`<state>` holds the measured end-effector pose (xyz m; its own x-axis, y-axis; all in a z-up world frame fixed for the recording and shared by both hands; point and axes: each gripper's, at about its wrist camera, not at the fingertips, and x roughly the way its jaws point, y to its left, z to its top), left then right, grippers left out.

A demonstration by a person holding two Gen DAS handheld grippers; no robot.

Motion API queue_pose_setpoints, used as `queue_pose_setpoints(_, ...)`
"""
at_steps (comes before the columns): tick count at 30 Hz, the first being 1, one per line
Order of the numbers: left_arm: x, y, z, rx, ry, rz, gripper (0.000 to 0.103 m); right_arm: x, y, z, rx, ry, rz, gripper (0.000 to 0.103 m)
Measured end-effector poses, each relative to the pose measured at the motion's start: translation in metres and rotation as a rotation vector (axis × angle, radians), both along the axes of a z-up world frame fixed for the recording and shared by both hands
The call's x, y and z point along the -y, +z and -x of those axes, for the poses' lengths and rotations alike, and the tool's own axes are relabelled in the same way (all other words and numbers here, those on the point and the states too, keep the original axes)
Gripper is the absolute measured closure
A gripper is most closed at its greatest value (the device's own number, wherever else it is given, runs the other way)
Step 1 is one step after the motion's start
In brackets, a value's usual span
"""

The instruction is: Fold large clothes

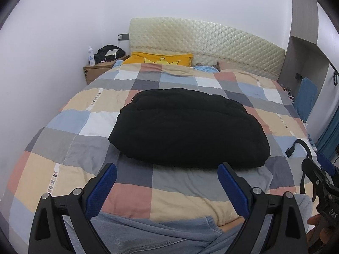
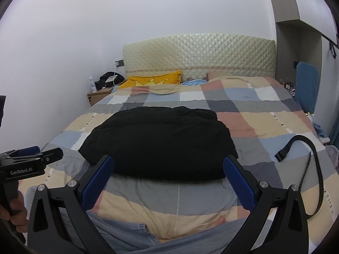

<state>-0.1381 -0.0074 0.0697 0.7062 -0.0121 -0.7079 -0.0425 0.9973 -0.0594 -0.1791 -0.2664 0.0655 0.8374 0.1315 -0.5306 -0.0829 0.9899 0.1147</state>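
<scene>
Left wrist view looks over a bed covered by a checked quilt (image 1: 70, 148) in beige, grey, blue, white and pink squares. The left gripper (image 1: 167, 187) hovers above the near part of the quilt with its blue-padded fingers (image 1: 99, 192) spread wide and nothing between them. Just beyond the fingertips lies the black garment (image 1: 186, 127), folded into a thick, rounded bundle in the middle of the bed, its near edge close to the fingertips but apart from them. A piece of light blue denim (image 1: 152, 230) lies at the near edge of the bed, below the gripper. At the right border the right gripper (image 1: 324, 180) shows in part, held by a hand (image 1: 317, 226).

In the right wrist view the right gripper (image 2: 169, 182) also stands wide open and empty, its blue pads (image 2: 239, 186) framing the near edge of the black garment (image 2: 159, 141) without touching it. A black strap (image 2: 300, 148) curves across the quilt (image 2: 264, 122) to the right of the garment, well apart from it. The left gripper (image 2: 31, 160) enters from the left border.

At the head of the bed a yellow pillow (image 2: 152, 80) leans against the cream quilted headboard (image 2: 199, 53). Left of it a wooden nightstand (image 2: 99, 95) carries a white bottle (image 2: 92, 84) and a dark bundle with a white device on top. A blue cushion (image 2: 306, 86) stands at the right side of the bed.
</scene>
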Motion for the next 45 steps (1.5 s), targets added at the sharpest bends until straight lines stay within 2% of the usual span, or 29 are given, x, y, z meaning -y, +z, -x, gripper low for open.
queue_pose_setpoints(45, 0.0069, 0.0007, 0.0027, -0.008, -0.024, 0.012, 0.007, -0.0057, 0.0081, 0.0032, 0.012, -0.038, 0.017, 0.0)
